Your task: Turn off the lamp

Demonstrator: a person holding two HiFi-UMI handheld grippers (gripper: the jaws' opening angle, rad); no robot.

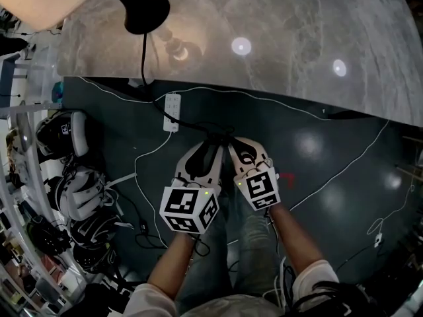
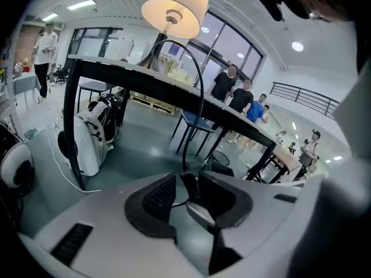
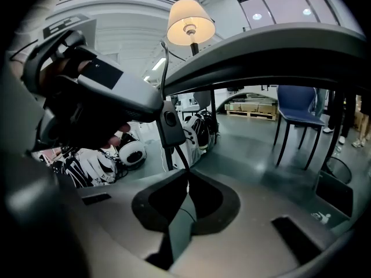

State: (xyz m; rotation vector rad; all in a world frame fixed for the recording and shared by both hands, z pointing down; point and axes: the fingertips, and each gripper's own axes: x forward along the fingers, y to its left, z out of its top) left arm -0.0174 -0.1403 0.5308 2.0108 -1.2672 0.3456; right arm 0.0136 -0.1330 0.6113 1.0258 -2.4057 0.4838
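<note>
Left gripper (image 2: 186,184) stands open, seemingly around the black cord (image 1: 143,58); right gripper (image 3: 186,179) pinches that cord under its switch (image 3: 170,122). Lit lamp (image 3: 190,21) sits on the table (image 1: 297,38); helmet (image 1: 59,132) print is unreadable.

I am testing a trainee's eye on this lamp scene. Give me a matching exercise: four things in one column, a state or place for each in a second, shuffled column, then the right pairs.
Things
1. lamp shade
2. power strip
3. left gripper
4. right gripper

States or places
A. shut on the cable
B. white, lying on the floor
C. glowing, lit from inside
D. jaws apart

Pairs: 1-C, 2-B, 3-D, 4-A
</note>
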